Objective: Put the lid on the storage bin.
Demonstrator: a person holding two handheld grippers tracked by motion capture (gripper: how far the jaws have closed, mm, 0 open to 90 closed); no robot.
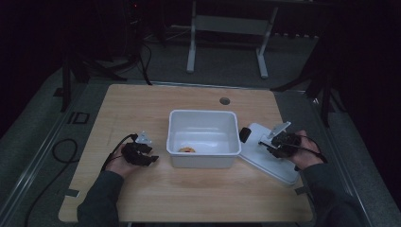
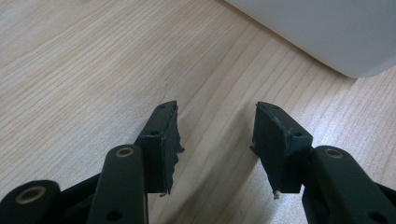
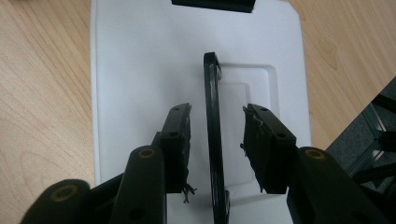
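White plastic lid [image 3: 140, 70] lies flat on the tabletop [image 1: 142, 101], just right of the open white bin [image 1: 202, 118] and touching its corner; its far end carries a black clip [image 3: 212, 4]. A thin black handle [image 3: 212, 121] stands up along the lid's middle.

Right gripper [image 3: 215, 144] sits over the lid with the handle between its jaws. Jaws apart, a clear gap on each side of the handle, pads not pressing. No grip at present.

Left gripper [image 2: 215, 140] rests low over bare wood near the bin's left wall, jaws apart, nothing between them.

Bin holds one small orange-and-pale item [image 1: 187, 150] on its floor, near the front wall; too small to identify.

Handling judgement: lid looks light, stiff and smooth, likely slippery on its flat faces. The handle is the sensible hold, pinched near its midpoint so the lid hangs level. It is narrow, so a firm, square clamp matters; an off-centre pinch would probably let the lid tip or swing.
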